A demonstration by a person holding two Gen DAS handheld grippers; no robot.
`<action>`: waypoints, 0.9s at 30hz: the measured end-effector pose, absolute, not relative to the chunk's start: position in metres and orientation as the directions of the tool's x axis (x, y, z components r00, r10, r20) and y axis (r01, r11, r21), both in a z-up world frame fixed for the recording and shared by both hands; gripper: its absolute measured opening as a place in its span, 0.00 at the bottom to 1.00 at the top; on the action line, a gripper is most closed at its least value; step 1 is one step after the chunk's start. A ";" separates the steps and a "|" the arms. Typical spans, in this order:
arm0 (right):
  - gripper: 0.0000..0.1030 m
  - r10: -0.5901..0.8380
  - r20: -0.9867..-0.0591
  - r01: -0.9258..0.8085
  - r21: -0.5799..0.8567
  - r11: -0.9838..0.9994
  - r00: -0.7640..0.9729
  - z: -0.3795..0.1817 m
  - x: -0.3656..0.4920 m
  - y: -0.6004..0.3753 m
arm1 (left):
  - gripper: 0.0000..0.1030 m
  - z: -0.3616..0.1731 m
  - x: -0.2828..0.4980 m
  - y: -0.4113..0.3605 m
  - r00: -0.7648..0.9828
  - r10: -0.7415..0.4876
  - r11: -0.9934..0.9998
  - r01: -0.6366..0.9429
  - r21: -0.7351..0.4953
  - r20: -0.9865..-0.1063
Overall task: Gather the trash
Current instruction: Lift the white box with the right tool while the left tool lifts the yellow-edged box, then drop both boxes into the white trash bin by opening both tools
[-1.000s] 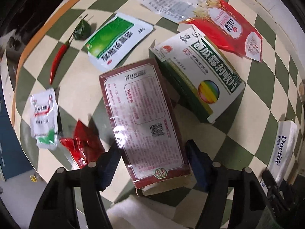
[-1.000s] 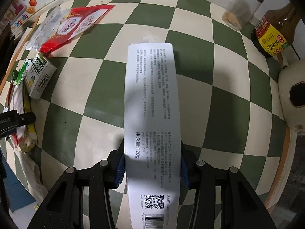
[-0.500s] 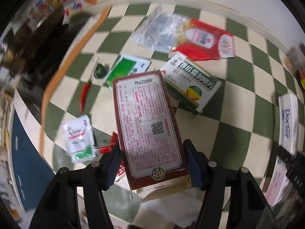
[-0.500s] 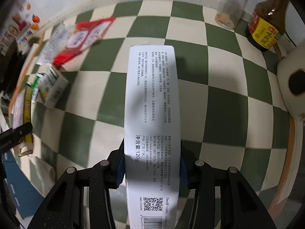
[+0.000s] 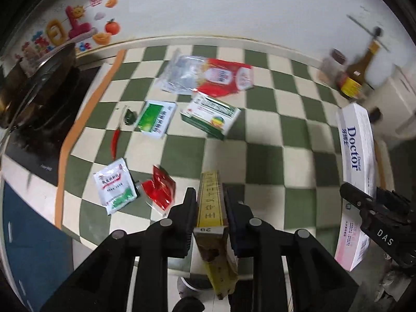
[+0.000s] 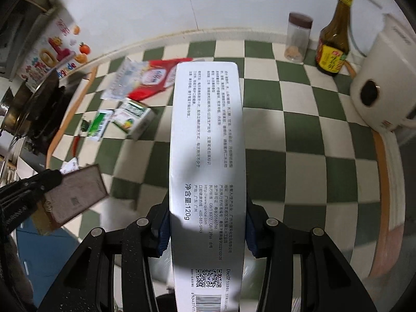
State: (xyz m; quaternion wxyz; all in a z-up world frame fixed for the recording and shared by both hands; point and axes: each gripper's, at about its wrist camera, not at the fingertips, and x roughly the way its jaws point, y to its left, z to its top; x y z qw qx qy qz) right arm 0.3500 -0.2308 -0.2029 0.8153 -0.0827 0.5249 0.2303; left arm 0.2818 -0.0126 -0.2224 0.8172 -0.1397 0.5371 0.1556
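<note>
Two pieces of trash are lifted clear of the green-and-cream checkered counter (image 5: pixel 273 156). The left gripper (image 5: pixel 209 208), whose jaws have just been closing, pinches a dark red flat cardboard box (image 5: pixel 212 205) by its narrow yellow edge; the right gripper (image 6: pixel 206 223) clamps a long white toothpaste carton (image 6: pixel 208 156). Neither is binned, and no bin shows. Left near the counter's far-left corner: a red-and-clear plastic bag (image 5: pixel 208 78), a green-and-white medicine box (image 5: pixel 210 115), a green sachet (image 5: pixel 156 119), a white sachet (image 5: pixel 114 184), a crumpled red wrapper (image 5: pixel 158 189) and a red chilli (image 5: pixel 114 143).

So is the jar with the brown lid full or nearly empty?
Nearly empty. The clear jar stands upright by the wall, and only a thin layer of something pale brown shows at its bottom.
</note>
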 end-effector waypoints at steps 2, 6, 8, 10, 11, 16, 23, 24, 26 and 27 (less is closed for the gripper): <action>0.46 0.273 -0.889 -0.438 0.094 0.894 0.366 -0.199 0.329 -0.235 | 0.19 -0.225 0.264 -0.002 0.395 0.050 0.908 -0.401 -0.123 -0.917; 0.46 0.250 -0.875 -0.332 0.110 0.937 0.414 -0.194 0.288 -0.254 | 0.19 -0.222 0.233 0.021 0.438 -0.025 0.900 -0.381 -0.211 -0.899; 0.46 0.243 -0.867 -0.290 0.120 0.949 0.435 -0.195 0.267 -0.263 | 0.19 -0.219 0.218 0.025 0.454 -0.040 0.906 -0.359 -0.224 -0.890; 0.46 0.246 -0.867 -0.249 0.148 0.957 0.433 -0.201 0.242 -0.273 | 0.19 -0.215 0.201 0.024 0.457 -0.059 0.908 -0.344 -0.238 -0.887; 0.46 0.253 -0.869 -0.234 0.165 0.958 0.425 -0.205 0.231 -0.277 | 0.19 -0.213 0.189 0.022 0.458 -0.073 0.908 -0.337 -0.249 -0.886; 0.46 0.293 -0.899 -0.228 0.226 0.947 0.325 -0.241 0.161 -0.292 | 0.19 -0.219 0.129 0.004 0.424 -0.109 0.908 -0.327 -0.264 -0.899; 0.46 0.309 -0.948 -0.253 0.280 0.926 0.080 -0.354 0.080 -0.313 | 0.19 -0.306 0.066 -0.027 0.262 -0.158 0.887 -0.387 -0.254 -0.952; 0.46 0.303 -0.952 -0.250 0.285 0.925 0.038 -0.381 0.072 -0.315 | 0.19 -0.325 0.061 -0.031 0.234 -0.172 0.883 -0.394 -0.255 -0.957; 0.46 0.302 -0.953 -0.247 0.300 0.921 -0.031 -0.430 0.061 -0.318 | 0.19 -0.377 0.053 -0.044 0.162 -0.185 0.882 -0.408 -0.236 -0.969; 0.46 0.293 -0.954 -0.253 0.298 0.920 -0.058 -0.457 0.057 -0.317 | 0.19 -0.401 0.051 -0.048 0.135 -0.196 0.880 -0.413 -0.235 -0.971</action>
